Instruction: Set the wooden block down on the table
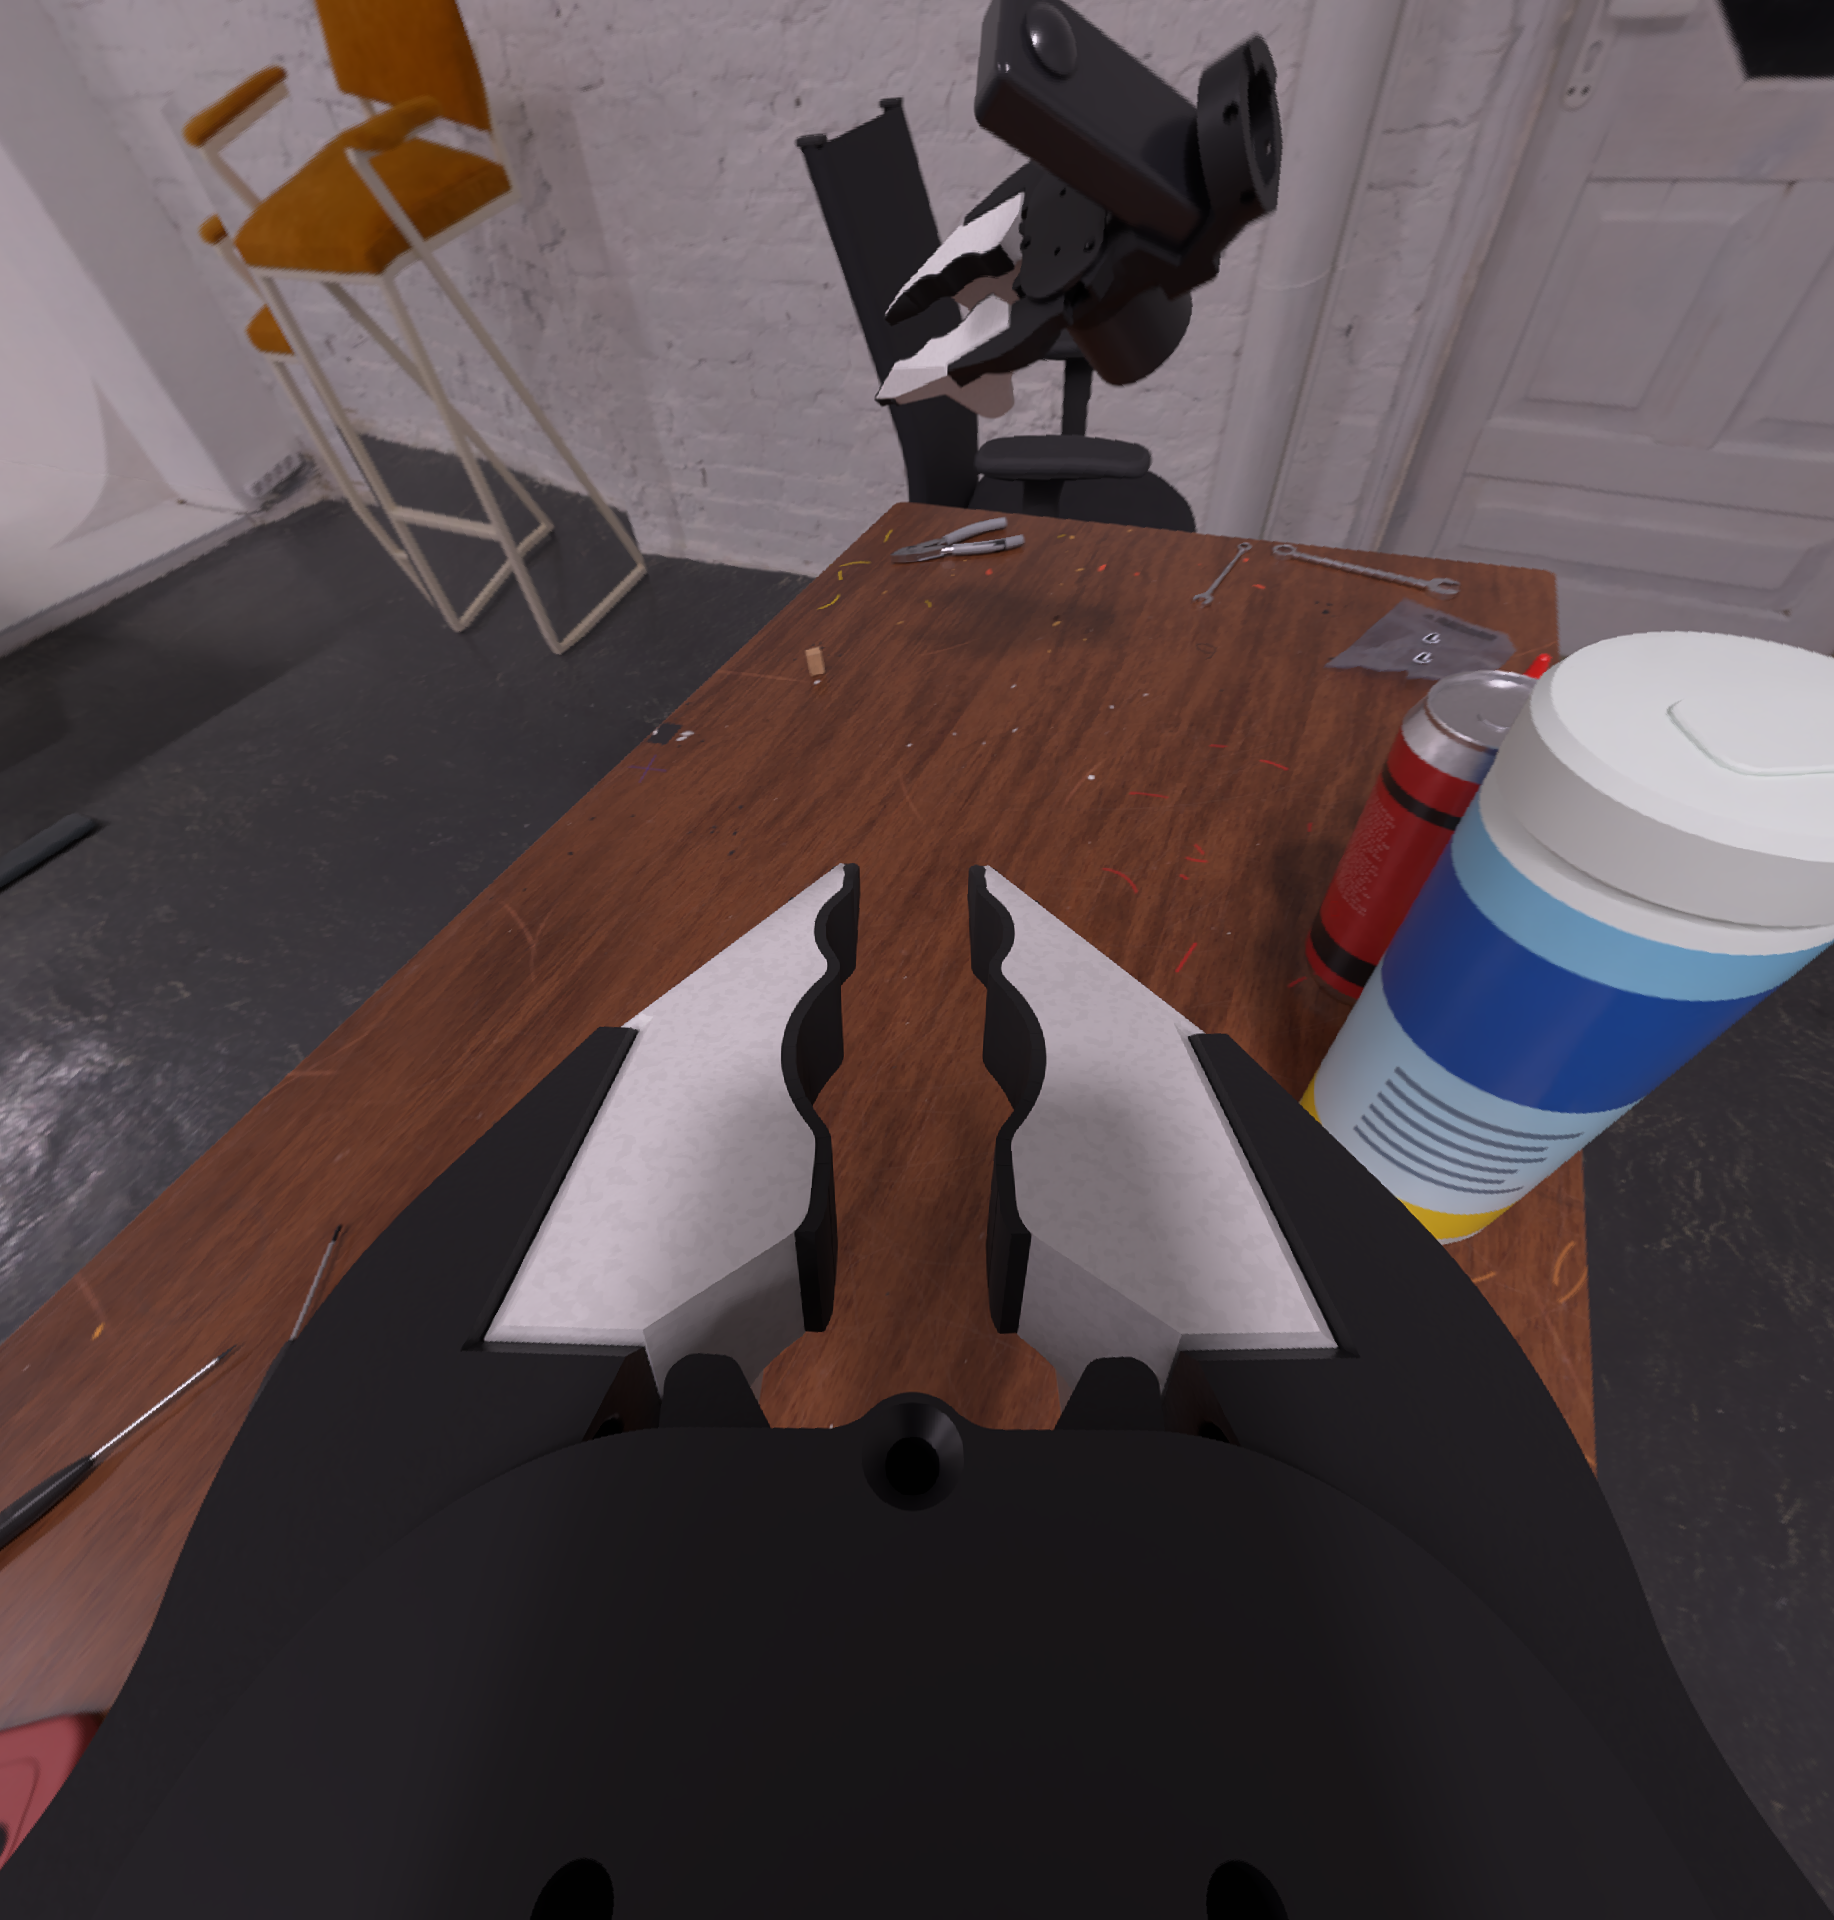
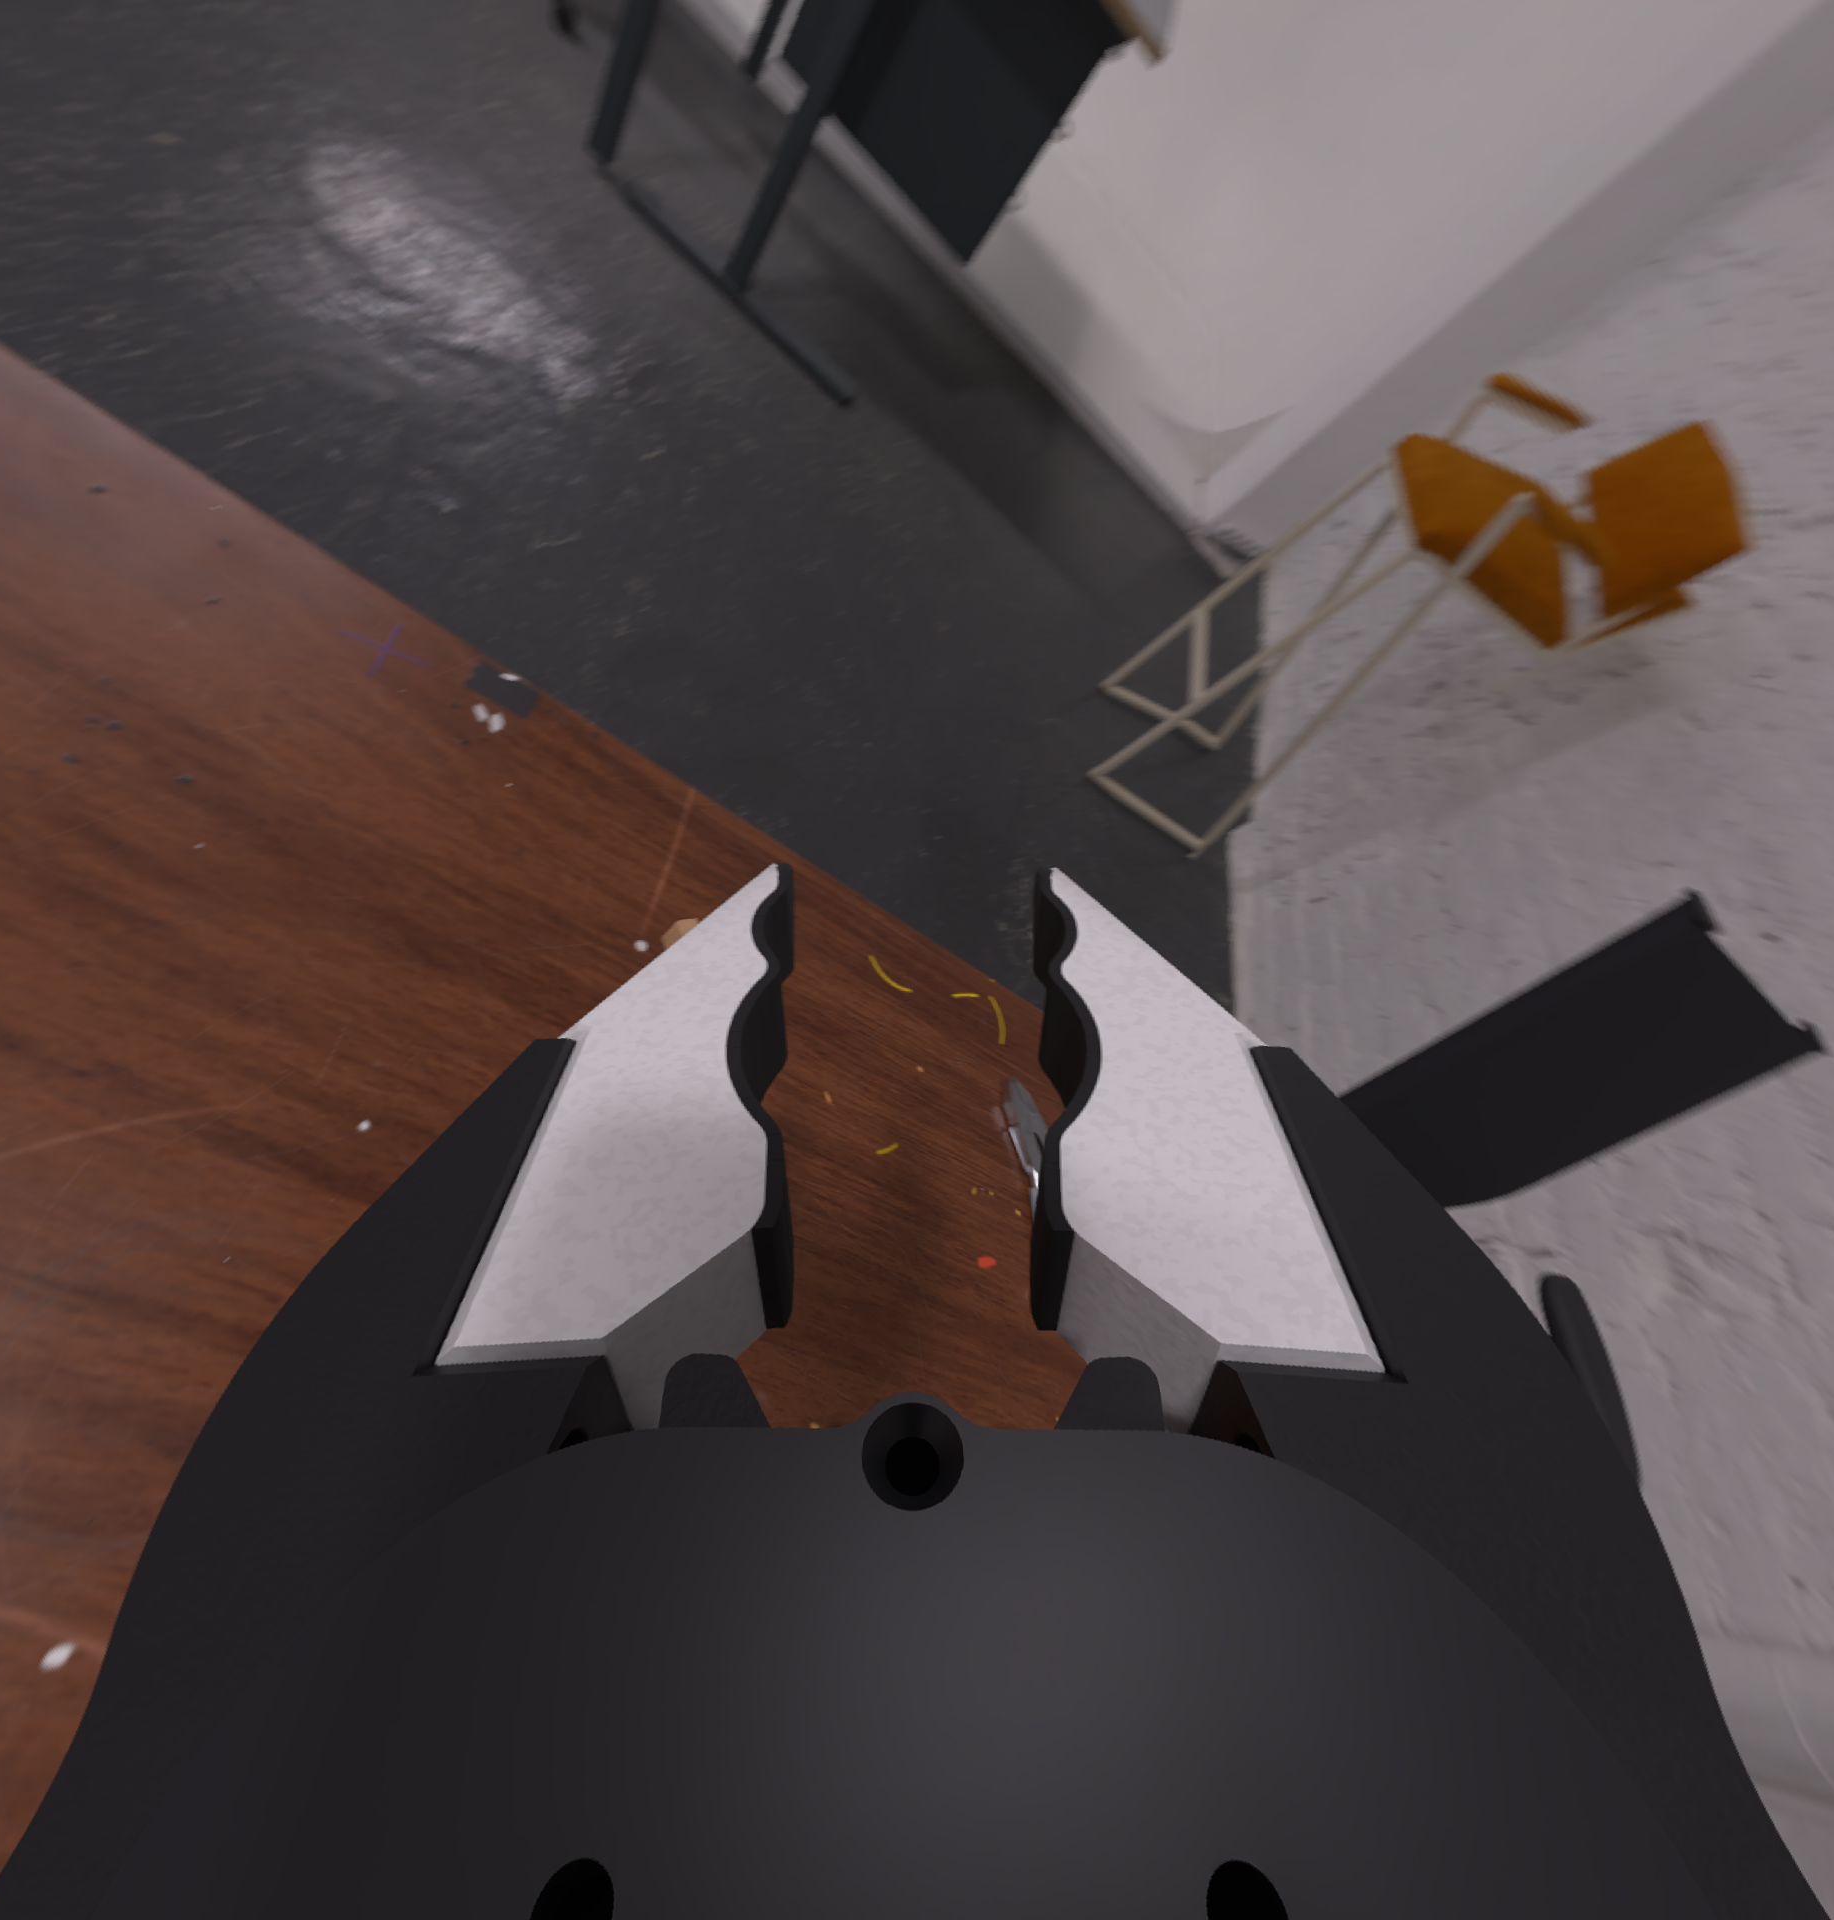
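Nearest the left wrist camera, the left gripper point(image 1: 913, 883) hangs over the wooden table point(image 1: 996, 790) with its jaws apart and nothing between them. Just right of this gripper stands a blue-banded canister with a white lid point(image 1: 1609, 935); a red can point(image 1: 1412, 831) stands just behind the canister. Toward the table's far end, the wooden block point(image 1: 814, 662) lies on the surface near the left edge, apart from both grippers. Beyond the block, pliers point(image 1: 954, 540) and two wrenches point(image 1: 1308, 571) lie near the far edge. Above the far end, the right gripper point(image 1: 923, 338) hangs in the air, jaws apart and empty. In the right wrist view, the right gripper point(image 2: 913, 883) points down at the table's edge point(image 2: 269, 935); the block point(image 2: 677, 932) shows just beside its left finger, partly hidden.
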